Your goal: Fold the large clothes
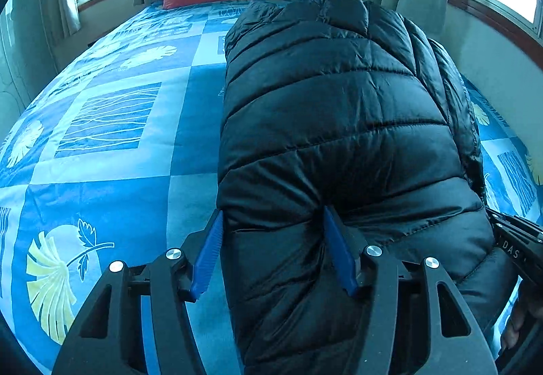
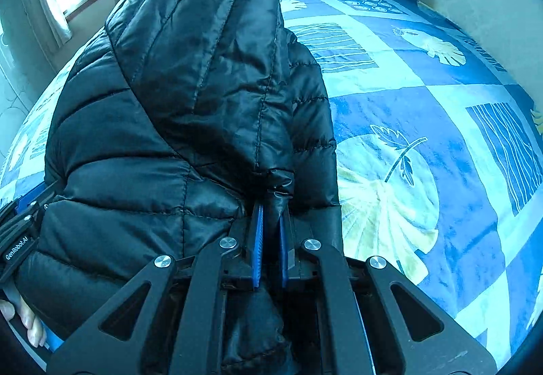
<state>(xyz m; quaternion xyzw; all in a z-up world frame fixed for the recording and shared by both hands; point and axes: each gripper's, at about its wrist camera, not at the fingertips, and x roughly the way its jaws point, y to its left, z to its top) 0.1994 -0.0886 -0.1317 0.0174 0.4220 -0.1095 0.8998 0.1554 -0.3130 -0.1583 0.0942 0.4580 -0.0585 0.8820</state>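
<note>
Blue bedspread (image 1: 112, 123) lies under both tongs. Left tongs (image 1: 273, 249) squeeze a thick fold of the jacket (image 1: 332, 96) ahead; right tongs (image 2: 271, 246) pinch its thin edge, nearly closed. Puffy, light and slippery, it should hold best at seams.

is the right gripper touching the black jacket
Touching. The right wrist view shows the right gripper with both blue pads pinched on a fold of the black puffer jacket, with no gap either side.
</note>
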